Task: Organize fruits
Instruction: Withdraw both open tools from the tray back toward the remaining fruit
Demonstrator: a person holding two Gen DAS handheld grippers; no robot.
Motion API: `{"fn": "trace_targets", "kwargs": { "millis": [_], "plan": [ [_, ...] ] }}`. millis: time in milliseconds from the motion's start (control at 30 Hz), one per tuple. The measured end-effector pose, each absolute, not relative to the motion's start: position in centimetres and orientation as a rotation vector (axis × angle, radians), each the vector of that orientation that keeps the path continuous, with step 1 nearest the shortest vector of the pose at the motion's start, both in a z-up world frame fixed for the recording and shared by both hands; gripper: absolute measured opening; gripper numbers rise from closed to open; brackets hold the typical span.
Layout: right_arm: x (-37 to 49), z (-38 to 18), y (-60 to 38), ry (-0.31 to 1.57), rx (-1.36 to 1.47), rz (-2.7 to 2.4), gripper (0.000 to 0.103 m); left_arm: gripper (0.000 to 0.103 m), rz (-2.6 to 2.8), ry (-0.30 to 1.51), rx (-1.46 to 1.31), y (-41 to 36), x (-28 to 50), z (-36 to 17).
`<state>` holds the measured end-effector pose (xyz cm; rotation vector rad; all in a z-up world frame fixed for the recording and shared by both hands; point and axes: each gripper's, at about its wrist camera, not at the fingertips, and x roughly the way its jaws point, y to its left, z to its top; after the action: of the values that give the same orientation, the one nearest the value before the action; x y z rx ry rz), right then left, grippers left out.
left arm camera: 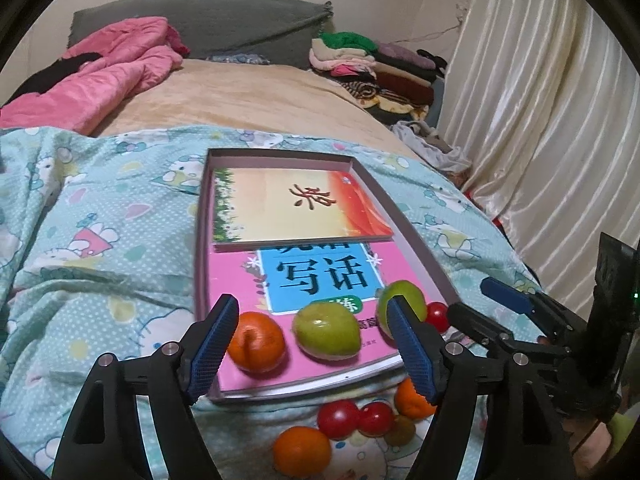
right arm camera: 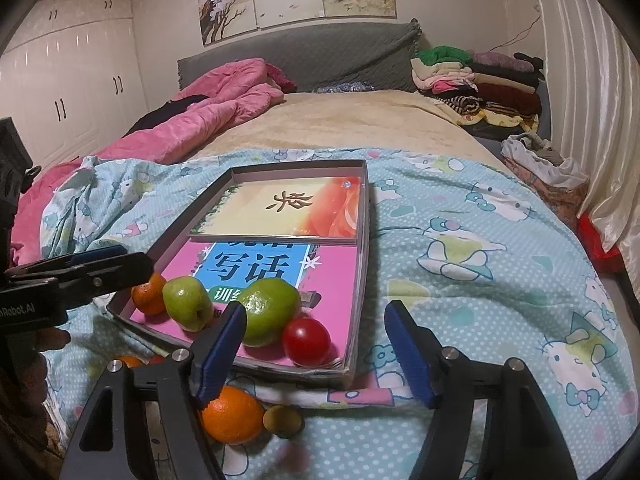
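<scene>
A shallow grey box (left arm camera: 416, 236) (right arm camera: 362, 240) with two books in it lies on the quilt. On the pink book sit an orange (left arm camera: 257, 342) (right arm camera: 148, 294), two green fruits (left arm camera: 326, 332) (right arm camera: 188, 304) (right arm camera: 270, 312) and a red tomato (right arm camera: 306, 342) (left arm camera: 437, 316). Outside the box's near edge lie oranges (left arm camera: 302, 450) (right arm camera: 232, 414), two tomatoes (left arm camera: 338, 418) and a small brownish fruit (right arm camera: 282, 420). My left gripper (left arm camera: 316, 344) is open and empty, hovering over the box's near end. My right gripper (right arm camera: 316, 352) is open and empty near the box's right corner.
A Hello Kitty quilt (left arm camera: 100, 248) covers the near bed. A pink duvet (left arm camera: 112, 76) lies at the back left, folded clothes (left arm camera: 372, 64) at the back right. A curtain (left arm camera: 540, 120) hangs on the right, wardrobes (right arm camera: 68, 92) on the left.
</scene>
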<state>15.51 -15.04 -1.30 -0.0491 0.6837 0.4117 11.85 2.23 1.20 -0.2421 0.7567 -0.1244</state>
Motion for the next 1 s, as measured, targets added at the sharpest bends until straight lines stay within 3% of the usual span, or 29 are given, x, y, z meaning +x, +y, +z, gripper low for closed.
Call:
{"fn": "trace_targets", "kwargs": {
  "millis": [200, 533, 1000],
  "plan": [
    [15.4, -0.9, -15.4, 0.667, -0.031, 0.41, 0.073, 0.078, -0.096, 0.738, -0.254, 3.1, 11.1, 1.6],
    [14.4, 0.4, -15.3, 0.596, -0.013, 0.463, 0.087, 0.078, -0.077, 0.741, -0.274, 3.9, 10.2, 1.9],
    [13.8, 0.6, -14.5, 0.589, -0.04, 0.492, 0.089, 0.078, -0.069, 0.761, -0.265, 3.8, 9.1, 1.8]
  ]
}}
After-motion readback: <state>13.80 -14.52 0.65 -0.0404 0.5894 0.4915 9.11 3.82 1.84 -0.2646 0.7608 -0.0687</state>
